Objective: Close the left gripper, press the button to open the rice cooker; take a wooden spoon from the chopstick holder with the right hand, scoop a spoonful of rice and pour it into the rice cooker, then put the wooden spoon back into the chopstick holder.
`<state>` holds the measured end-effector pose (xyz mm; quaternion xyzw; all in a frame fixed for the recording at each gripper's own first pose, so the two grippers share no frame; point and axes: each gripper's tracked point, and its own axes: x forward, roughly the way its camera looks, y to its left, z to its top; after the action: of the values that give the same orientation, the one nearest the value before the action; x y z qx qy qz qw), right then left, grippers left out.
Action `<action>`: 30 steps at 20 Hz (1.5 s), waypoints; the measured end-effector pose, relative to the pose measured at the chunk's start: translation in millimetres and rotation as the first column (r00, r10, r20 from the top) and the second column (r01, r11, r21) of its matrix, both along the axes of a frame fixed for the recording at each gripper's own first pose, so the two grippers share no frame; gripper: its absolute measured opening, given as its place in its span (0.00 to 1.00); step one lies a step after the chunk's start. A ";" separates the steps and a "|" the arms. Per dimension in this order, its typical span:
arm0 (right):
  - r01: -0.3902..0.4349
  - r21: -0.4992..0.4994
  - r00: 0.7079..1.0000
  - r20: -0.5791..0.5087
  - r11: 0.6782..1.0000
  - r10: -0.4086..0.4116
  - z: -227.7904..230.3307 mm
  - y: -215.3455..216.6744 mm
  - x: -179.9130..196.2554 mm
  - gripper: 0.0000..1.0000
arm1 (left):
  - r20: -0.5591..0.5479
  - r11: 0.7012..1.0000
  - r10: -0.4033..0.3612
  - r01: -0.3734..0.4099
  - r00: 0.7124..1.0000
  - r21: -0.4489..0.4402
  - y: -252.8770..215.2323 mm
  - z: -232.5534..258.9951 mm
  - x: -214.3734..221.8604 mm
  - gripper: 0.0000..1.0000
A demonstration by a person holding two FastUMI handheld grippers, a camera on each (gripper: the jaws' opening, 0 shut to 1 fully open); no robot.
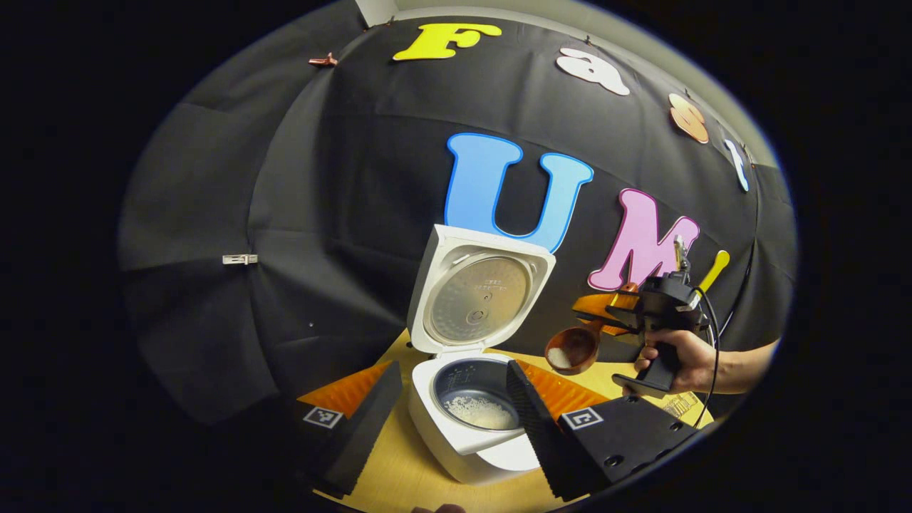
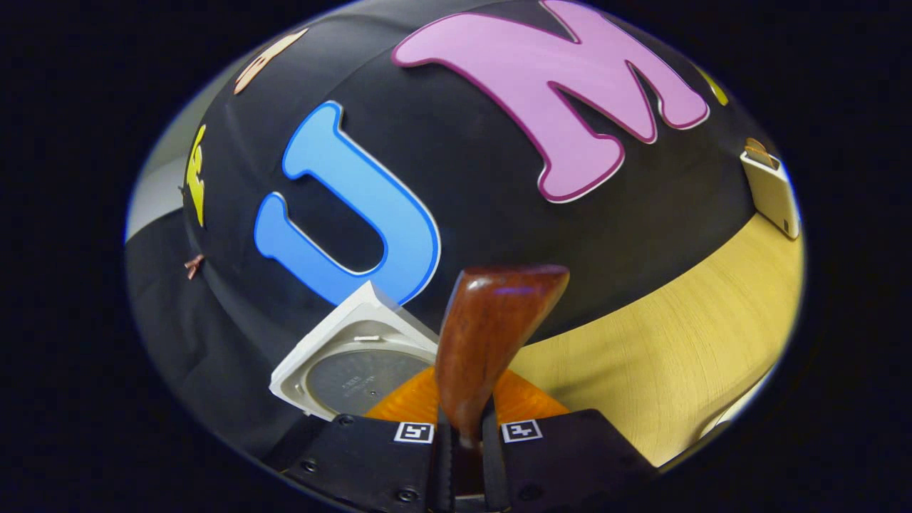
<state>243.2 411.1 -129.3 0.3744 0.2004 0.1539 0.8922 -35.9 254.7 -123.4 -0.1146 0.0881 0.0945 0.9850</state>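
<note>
The white rice cooker [image 1: 463,445] stands open on the wooden table, its lid [image 1: 479,292] upright and a layer of rice [image 1: 479,411] in the inner pot. My left gripper [image 1: 454,370] is open, with one finger on each side of the cooker's front. To the right, a hand [image 1: 687,360] holds my right gripper [image 1: 621,313], which is shut on the wooden spoon [image 1: 573,349]. The spoon hangs in the air beside the cooker with a little rice in its bowl. In the right gripper view the spoon [image 2: 491,335] rises from between the right gripper [image 2: 467,436] fingers, with the lid [image 2: 356,367] behind it.
The light wooden table [image 2: 677,356] stretches to the right in the right gripper view. A white container [image 2: 773,192] with something brown in its top stands at its far right corner. A yellow handle [image 1: 716,269] shows behind the right gripper. Black cloth walls the booth.
</note>
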 end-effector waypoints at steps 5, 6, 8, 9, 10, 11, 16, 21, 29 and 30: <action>0.023 -0.166 1.000 0.024 0.986 -0.020 -11.6 21.3 7.5 0.19 | 0.006 0.999 0.017 -0.017 1.000 -0.032 6.0 -5.0 -10.1 0.95; 0.015 -0.192 0.999 0.035 0.981 -0.009 -11.3 26.2 7.4 0.19 | 0.006 0.999 0.014 -0.014 1.000 -0.034 6.8 -6.1 -11.5 0.95; 0.003 -0.242 0.998 0.061 0.970 0.012 -8.8 37.5 9.1 0.20 | 0.003 1.000 0.011 -0.011 1.000 -0.028 10.6 -9.3 -16.1 0.95; 0.000 -0.256 0.997 0.070 0.967 0.019 -7.4 41.1 9.1 0.20 | 0.006 0.999 0.008 -0.008 1.000 -0.031 10.1 -10.8 -15.8 0.95; -0.011 -0.281 0.996 0.086 0.960 0.036 -5.4 45.0 8.6 0.20 | 0.009 0.999 0.009 -0.009 1.000 -0.032 10.4 -11.3 -15.8 0.95; -0.020 -0.303 0.994 0.098 0.953 0.052 -4.4 48.6 6.8 0.19 | 0.011 0.999 0.010 -0.009 1.000 -0.034 10.9 -11.1 -15.5 0.95; -0.072 -0.425 0.967 0.191 0.902 0.167 14.9 72.9 0.2 0.19 | 0.012 0.999 0.016 -0.015 1.000 -0.043 13.5 -15.8 -17.4 0.95; -0.109 -0.580 0.886 0.311 0.807 0.344 38.6 108.4 -22.3 0.20 | 0.021 0.999 0.013 -0.012 1.000 -0.047 12.3 -15.8 -18.1 0.95; -0.073 -0.822 0.696 0.364 0.565 0.619 35.0 144.6 -68.8 0.19 | 0.020 0.998 0.013 -0.012 1.000 -0.064 9.9 -19.7 -24.7 0.95; -0.058 -0.853 0.656 0.358 0.518 0.664 32.2 151.2 -77.1 0.20 | 0.021 0.998 0.013 -0.012 1.000 -0.065 9.1 -20.6 -26.4 0.95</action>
<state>166.1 562.3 -97.0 -0.1883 0.0017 0.3674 0.9108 -62.4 263.8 -144.0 -0.1481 0.0801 0.0966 0.9810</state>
